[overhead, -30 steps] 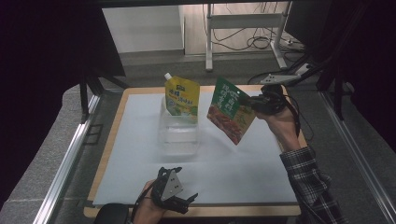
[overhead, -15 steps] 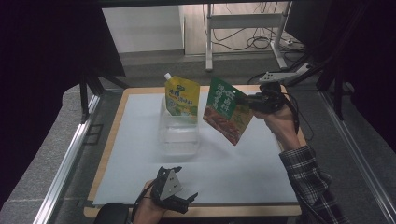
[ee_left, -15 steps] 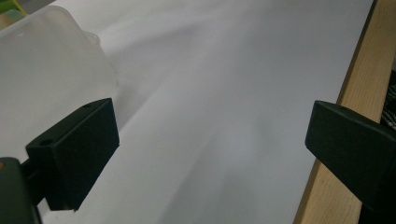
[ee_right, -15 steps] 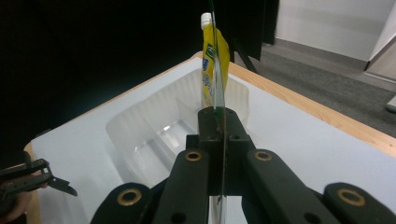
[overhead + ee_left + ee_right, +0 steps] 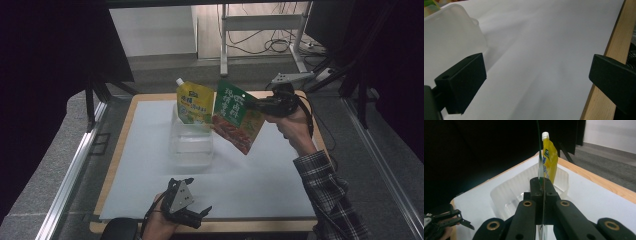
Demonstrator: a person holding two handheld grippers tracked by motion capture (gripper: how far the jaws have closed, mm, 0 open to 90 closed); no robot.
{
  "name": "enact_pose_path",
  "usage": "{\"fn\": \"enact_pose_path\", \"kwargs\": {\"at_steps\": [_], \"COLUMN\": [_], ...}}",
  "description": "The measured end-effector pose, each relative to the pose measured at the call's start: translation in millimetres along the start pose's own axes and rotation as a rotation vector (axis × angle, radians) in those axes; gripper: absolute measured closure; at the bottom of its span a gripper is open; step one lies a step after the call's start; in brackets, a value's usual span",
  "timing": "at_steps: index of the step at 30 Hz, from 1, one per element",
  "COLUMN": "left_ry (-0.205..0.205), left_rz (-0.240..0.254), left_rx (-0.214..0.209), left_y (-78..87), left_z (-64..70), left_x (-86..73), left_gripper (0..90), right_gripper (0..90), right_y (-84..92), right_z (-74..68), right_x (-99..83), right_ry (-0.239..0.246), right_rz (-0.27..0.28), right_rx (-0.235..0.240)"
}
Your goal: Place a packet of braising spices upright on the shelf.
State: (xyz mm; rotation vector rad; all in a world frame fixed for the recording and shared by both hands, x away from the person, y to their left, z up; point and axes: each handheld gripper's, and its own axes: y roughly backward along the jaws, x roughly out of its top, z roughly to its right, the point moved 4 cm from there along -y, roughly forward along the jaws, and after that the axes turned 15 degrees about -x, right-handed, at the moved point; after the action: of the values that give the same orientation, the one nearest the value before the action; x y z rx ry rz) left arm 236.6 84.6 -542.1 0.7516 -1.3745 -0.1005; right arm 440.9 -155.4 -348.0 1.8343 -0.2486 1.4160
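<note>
Green pouch heading for the clear tub

The right gripper (image 5: 256, 106), clamped on the green pouch (image 5: 236, 119) beside 1 yellow pouch (image 5: 193, 102), should lower it upright into the tub (image 5: 191, 145); the left gripper (image 5: 196, 216) rests open.

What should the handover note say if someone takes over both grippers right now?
Right gripper: shut on the green pouch, held in the air just right of the clear container, edge-on between the jaws in the right gripper view.
Left gripper: open, holding nothing, resting at the near edge of the white mat.
Yellow spouted pouch: already standing upright in the container.
Left to do, likely: lower the green pouch into the container beside the yellow one, then release.
</note>
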Motion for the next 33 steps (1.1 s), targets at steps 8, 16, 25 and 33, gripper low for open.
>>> {"fn": "enact_pose_path", "kwargs": {"at_steps": [8,16,25,33], "left_ry": [-0.002,-0.007,-0.012,-0.011], "left_rz": [-0.002,-0.008,-0.013,-0.012], "left_rx": [0.002,0.001,0.003,0.003], "left_y": [0.1,-0.8,-1.2,-0.8], "left_z": [0.0,0.6,0.5,0.6], "left_x": [0.0,-0.1,-0.2,-0.2], "left_gripper": [0.9,0.9,0.9,0.9], "right_gripper": [89.0,89.0,88.9,89.0], "right_y": [-9.5,-13.1,-28.7,-47.1], "right_z": [-1.9,-5.2,-13.8,-21.5], "right_x": [7.2,13.0,19.1,27.7], "right_ry": [-0.015,-0.013,0.018,0.046], "right_rz": [0.009,0.011,-0.002,-0.006], "right_rx": [0.049,0.078,0.103,0.120]}}
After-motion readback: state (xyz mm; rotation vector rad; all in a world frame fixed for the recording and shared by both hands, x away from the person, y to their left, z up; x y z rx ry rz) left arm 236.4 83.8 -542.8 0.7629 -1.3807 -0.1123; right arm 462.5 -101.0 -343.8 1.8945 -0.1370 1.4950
